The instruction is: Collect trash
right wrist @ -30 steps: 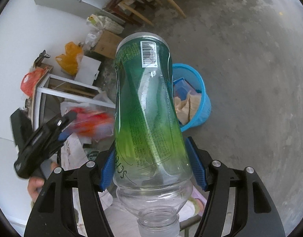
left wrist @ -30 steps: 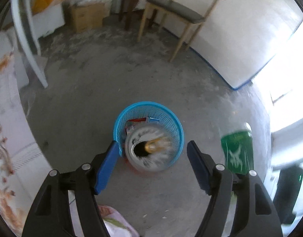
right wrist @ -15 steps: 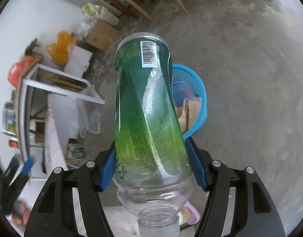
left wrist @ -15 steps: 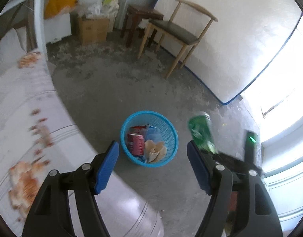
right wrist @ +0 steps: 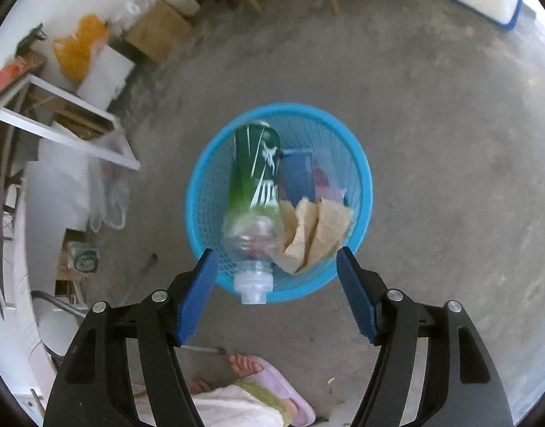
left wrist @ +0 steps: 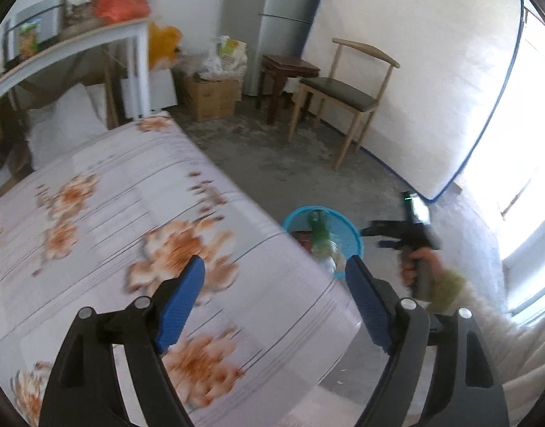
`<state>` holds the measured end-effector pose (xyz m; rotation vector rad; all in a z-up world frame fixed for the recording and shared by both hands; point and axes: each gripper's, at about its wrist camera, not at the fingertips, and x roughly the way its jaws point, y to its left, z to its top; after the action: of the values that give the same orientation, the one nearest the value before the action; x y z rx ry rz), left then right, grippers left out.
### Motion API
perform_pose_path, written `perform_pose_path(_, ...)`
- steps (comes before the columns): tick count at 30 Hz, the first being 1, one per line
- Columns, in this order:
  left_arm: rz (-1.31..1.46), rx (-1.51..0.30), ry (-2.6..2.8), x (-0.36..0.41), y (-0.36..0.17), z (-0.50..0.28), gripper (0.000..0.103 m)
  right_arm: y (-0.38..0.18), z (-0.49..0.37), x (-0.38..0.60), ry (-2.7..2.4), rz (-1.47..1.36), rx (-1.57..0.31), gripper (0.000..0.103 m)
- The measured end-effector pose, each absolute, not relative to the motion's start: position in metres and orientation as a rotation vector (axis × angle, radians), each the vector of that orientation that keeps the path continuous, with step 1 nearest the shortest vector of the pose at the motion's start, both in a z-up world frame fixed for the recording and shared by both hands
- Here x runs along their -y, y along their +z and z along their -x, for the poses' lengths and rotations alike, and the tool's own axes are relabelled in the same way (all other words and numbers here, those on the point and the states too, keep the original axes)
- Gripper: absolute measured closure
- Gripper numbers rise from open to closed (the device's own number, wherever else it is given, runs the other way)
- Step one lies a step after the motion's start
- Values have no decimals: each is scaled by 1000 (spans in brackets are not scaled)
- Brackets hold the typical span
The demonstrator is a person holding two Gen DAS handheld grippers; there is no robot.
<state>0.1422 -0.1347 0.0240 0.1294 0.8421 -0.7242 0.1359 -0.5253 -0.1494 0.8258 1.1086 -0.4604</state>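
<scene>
From the left wrist, our left tool point(left wrist: 272, 284) stands open and empty, its jaws having just widened, over the flowered bed point(left wrist: 137, 235); the blue basket point(left wrist: 356, 240) sits at one o'clock beyond the bed's edge. From the right wrist, our right tool point(right wrist: 274, 277) has just been opening, pads clear of the green bottle point(right wrist: 254, 174), which lies neck-out in the basket point(right wrist: 361, 185) at twelve o'clock beside crumpled brown paper point(right wrist: 315, 231). We judge this piece binned; no further trash shows.

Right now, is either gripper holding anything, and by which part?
Nothing is held. The right gripper is open, its jaws having just widened, with the green bottle free in the blue basket. The left gripper is open and empty.
</scene>
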Motion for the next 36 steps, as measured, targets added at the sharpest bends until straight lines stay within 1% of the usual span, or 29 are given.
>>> perform_pose_path(5, -103, -852, -723, 123, 11, -126, 21, -106, -85, 510, -465, -787, -1049, 37)
perform_pose_path(8, -80, -843, -706, 122, 9, -118, 12, -68, -50, 479, -458, -673, -1018, 32)
perform_pose_path(9, -70, -836, -692, 122, 9, -114, 7, -51, -42, 463, -434, -613, -1000, 29)
perform_pose_path(10, -65, -829, -679, 123, 10, -109, 6, -41, -36, 451, -408, -569, -981, 24)
perform_pose_path(11, -65, -823, -671, 124, 11, -107, 6, -28, -33, 440, -381, -530, -958, 22)
perform_pose_path(13, -68, -810, -667, 129, 14, -99, 6, 7, -17, 406, -335, -442, -894, 11)
perform_pose_path(14, -70, -805, -662, 130, 15, -96, 6, 17, -13, 396, -329, -406, -872, 9)
perform_pose_path(18, -82, -765, -606, 138, 27, -86, 6, 72, 6, 340, -354, -123, -730, 8)
perform_pose_path(21, -119, -674, -489, 141, 37, -81, 6, 93, 12, 310, -369, 17, -642, 8)
perform_pose_path(25, -149, -629, -380, 143, 47, -74, 6, 99, 16, 292, -384, 57, -564, 8)
perform_pose_path(29, -171, -732, -329, 144, 30, -64, 6, 88, 8, 283, -444, 60, -623, 8)
perform_pose_path(33, -215, -896, -277, 140, -1, -69, 6, 78, 13, 286, -486, 19, -681, 8)
perform_pose_path(36, -190, -917, -250, 132, -8, -68, 6, 67, 15, 290, -544, 32, -724, 8)
